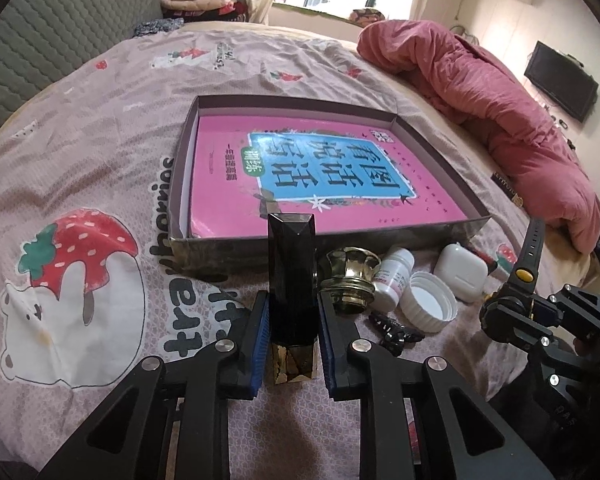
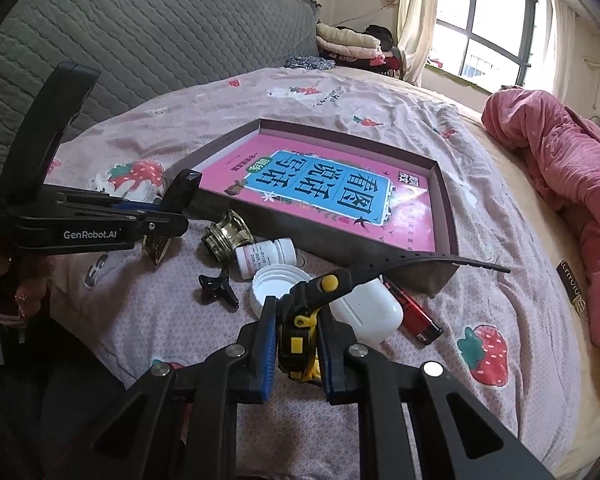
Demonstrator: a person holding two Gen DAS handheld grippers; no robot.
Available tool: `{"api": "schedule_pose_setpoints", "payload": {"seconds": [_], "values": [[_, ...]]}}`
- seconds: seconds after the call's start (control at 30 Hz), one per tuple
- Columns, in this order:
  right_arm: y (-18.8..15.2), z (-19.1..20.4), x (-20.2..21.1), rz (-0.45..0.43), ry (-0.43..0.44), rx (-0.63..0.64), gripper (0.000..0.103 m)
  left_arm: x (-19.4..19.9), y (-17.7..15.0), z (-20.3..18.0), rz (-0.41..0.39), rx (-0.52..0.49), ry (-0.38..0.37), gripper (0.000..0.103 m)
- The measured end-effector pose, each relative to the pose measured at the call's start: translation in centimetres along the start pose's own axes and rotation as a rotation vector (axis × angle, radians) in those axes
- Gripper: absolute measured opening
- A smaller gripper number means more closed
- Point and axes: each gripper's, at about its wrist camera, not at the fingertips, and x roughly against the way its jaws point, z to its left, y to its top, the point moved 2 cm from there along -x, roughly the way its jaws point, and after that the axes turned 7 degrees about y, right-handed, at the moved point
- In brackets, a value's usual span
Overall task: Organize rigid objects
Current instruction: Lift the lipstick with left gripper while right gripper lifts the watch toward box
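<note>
The left gripper [image 1: 293,326] is clamped on a tall black faceted bottle [image 1: 292,272] with a gold base, its blue pads pressed against both sides; the bottle stands upright on the strawberry-print bedsheet [image 1: 100,152], its foot partly hidden between the fingers. At 12 o'clock from it lies a shallow cardboard box [image 1: 420,236] holding a pink book [image 1: 236,184]; the box's near wall cuts off the book's lower edge.

At 3 o'clock of the bottle sit a gold flared cap [image 1: 350,280], a small white pill bottle [image 1: 392,278] lying on its side, a white ribbed lid [image 1: 428,306] and a white earbud case [image 1: 462,276]. A small glossy black piece [image 1: 396,330] lies at 5 o'clock; its shape is hard to make out there, though the right wrist view shows it star-like.

The right gripper [image 2: 297,350] grips a black-and-yellow watch [image 2: 298,336] at its body, fingers narrow around it; the strap arcs away toward 2 o'clock over the box corner. The watch face is hidden by the pads. A red lighter [image 2: 414,314] lies just beyond the earbud case, half covered by it. A hand [image 2: 24,280] at the left edge is cut off and blurred.
</note>
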Motion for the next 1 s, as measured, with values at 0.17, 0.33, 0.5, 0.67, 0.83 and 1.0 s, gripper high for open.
{"api": "schedule_pose_setpoints", "payload": {"seconds": [0.17,0.33,0.5,0.67,0.83,1.0], "values": [[0.3,-0.2,0.6,-0.022,0.001,-0.014,0.018,0.6,0.2,0.3,-0.024,0.02,-0.013,0.023],[0.5,-0.1,1.0,-0.033,0.0,-0.015,0.018,1.6,0.3,0.3,-0.058,0.017,-0.008,0.023],[0.7,-0.1,1.6,-0.052,-0.009,-0.014,0.018,2.0,0.3,0.4,-0.074,0.017,-0.007,0.023],[1.1,-0.4,2.4,-0.073,-0.024,-0.024,0.018,2.6,0.2,0.1,-0.088,0.008,-0.01,0.023],[1.8,-0.9,3.0,-0.097,-0.053,-0.033,0.018,2.8,0.2,-0.1,-0.104,0.0,-0.01,0.023],[2.9,-0.8,3.4,-0.128,-0.102,-0.005,0.018,3.0,0.4,0.0,-0.116,0.013,-0.009,0.023]]}}
